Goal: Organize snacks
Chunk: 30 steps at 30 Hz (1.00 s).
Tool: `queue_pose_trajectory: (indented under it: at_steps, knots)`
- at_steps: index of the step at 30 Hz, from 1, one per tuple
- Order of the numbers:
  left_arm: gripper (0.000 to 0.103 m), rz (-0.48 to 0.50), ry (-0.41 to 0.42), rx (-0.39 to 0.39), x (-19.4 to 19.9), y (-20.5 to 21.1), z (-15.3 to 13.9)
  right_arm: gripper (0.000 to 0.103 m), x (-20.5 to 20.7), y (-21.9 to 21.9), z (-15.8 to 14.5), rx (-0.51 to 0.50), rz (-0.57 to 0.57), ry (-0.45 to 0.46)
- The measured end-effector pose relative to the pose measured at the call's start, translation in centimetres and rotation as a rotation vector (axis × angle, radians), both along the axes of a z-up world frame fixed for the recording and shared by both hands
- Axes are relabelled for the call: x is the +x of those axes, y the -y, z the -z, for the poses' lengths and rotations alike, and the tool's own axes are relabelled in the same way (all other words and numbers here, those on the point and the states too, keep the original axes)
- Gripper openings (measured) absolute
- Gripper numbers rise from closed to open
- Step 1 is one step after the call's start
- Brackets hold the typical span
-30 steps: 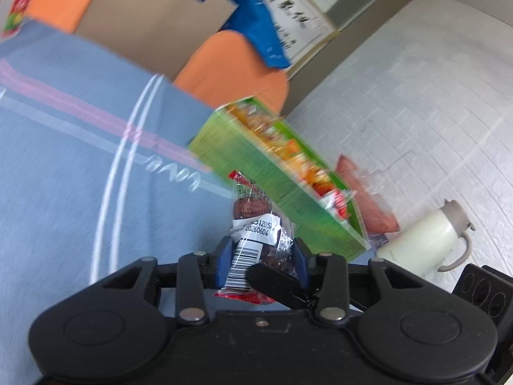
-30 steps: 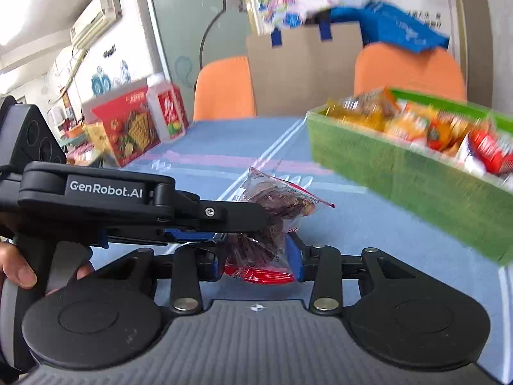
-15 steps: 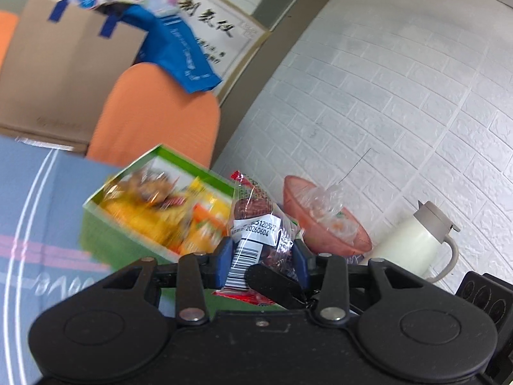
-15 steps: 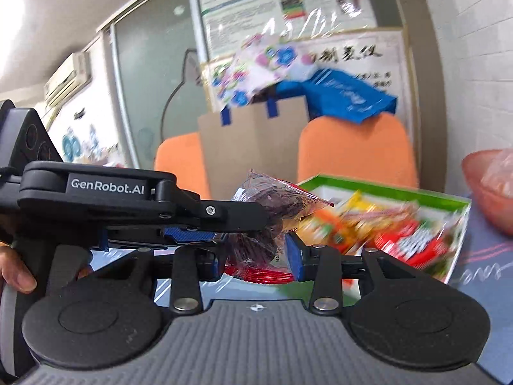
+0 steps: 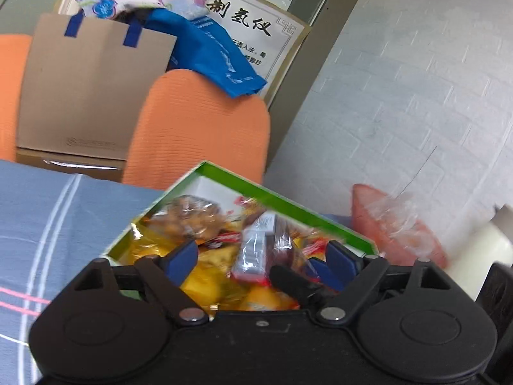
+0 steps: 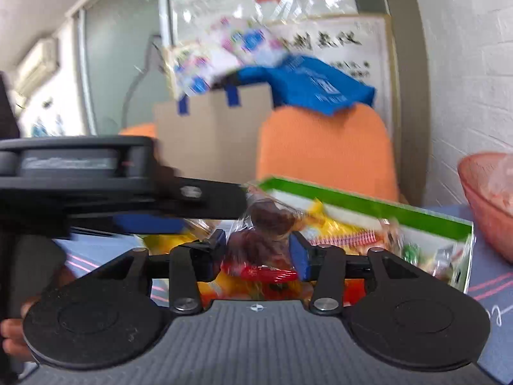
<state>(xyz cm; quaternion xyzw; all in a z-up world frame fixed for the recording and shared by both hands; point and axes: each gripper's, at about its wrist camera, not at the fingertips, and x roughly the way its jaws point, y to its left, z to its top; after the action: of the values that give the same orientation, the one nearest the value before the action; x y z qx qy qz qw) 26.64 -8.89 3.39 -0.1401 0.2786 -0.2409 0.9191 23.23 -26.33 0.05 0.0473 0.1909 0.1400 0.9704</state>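
Your left claw (image 5: 261, 258) stands wide, its jaws having just been opening; the snack packet (image 5: 261, 247) sits between the blue pads (image 5: 181, 256) without touching either, over the green box (image 5: 288, 203); whether it has landed on the snacks below cannot be told. Your right claw (image 6: 258, 250) has also just been opening, yet its pads still flank a dark red-based packet (image 6: 261, 247) closely; contact is blurred. The box rests on the blue-clothed bench (image 5: 48, 211), an orange chair (image 5: 198, 128) behind it, a pink bowl (image 6: 487, 199) beside it. A hand (image 6: 12, 337) shows at the lower left of the right view.
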Motion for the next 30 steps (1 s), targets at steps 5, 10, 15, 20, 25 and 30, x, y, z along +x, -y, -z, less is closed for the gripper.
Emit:
queue_pose_trajectory:
  at_steps: [5,10,15,20,25,30]
  knots:
    - [0.103,-0.018,0.019,-0.006,-1.2,-1.4,-0.5,0.089,-0.5,0.8,0.8,0.046,0.014,-0.010]
    - [0.103,-0.030,0.093,0.032,-4.5,-1.7,-2.3,0.103,-3.5,1.3,-0.5,0.016,0.047,0.032]
    - [0.103,-0.027,0.110,-0.016,-9.0,-2.5,-3.4,0.103,-7.9,2.2,-2.0,-0.040,0.079,0.041]
    - [0.103,-0.067,0.116,0.038,-13.7,-2.8,-3.4,0.103,-13.0,2.9,-2.4,-0.082,0.110,0.053]
    - [0.103,-0.111,0.090,0.128,-17.2,-2.5,-1.8,0.103,-17.0,3.9,-1.7,-0.085,0.173,0.049]
    - [0.103,-0.128,0.031,0.156,-18.6,-2.6,0.1,0.103,-18.5,4.2,-0.6,-0.091,0.230,0.019]
